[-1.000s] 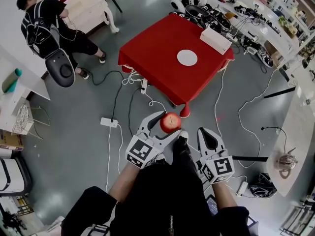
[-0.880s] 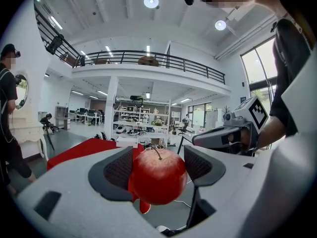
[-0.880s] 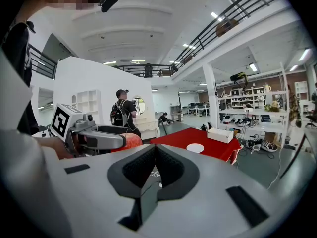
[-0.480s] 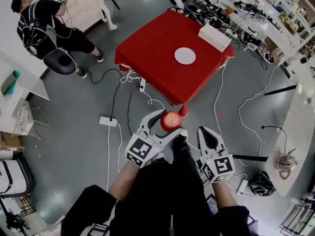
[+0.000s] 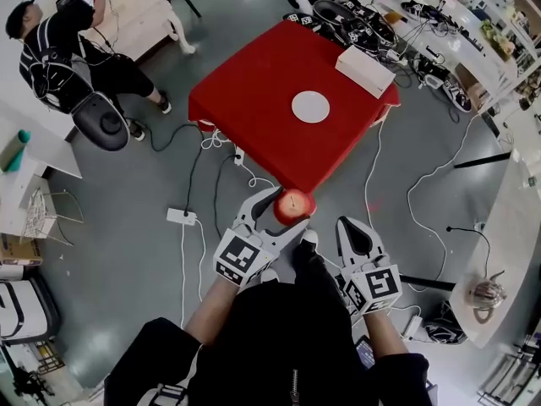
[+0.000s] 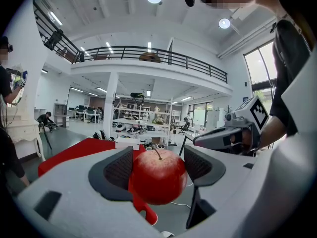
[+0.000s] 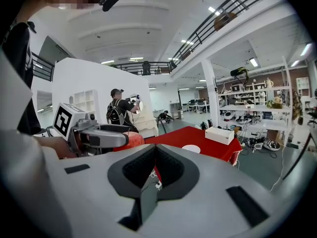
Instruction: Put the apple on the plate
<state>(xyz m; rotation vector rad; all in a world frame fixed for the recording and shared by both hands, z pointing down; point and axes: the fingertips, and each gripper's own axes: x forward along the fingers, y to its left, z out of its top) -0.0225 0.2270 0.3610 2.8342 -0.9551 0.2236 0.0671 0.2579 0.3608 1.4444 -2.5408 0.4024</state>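
Note:
A red apple (image 5: 293,206) with a short stem is clamped between the jaws of my left gripper (image 5: 286,211), held in the air over the grey floor. In the left gripper view the apple (image 6: 158,176) fills the gap between the dark pads (image 6: 120,168). The white plate (image 5: 310,106) lies near the middle of a red-clothed table (image 5: 254,100) ahead of me, apart from the apple. My right gripper (image 5: 354,233) hangs beside the left one, shut and holding nothing. Its view shows the plate (image 7: 190,148) on the table beyond its shut jaws (image 7: 154,170).
A white box (image 5: 365,71) sits at the table's far right corner. Cables and a power strip (image 5: 182,216) lie on the floor between me and the table. A person (image 5: 59,49) stands by a chair (image 5: 100,118) at far left. Cluttered benches (image 5: 439,41) line the right.
The table and plate have shifted left and slightly down in the head view. Both grippers keep their pose, the apple still gripped. The person at far left has moved.

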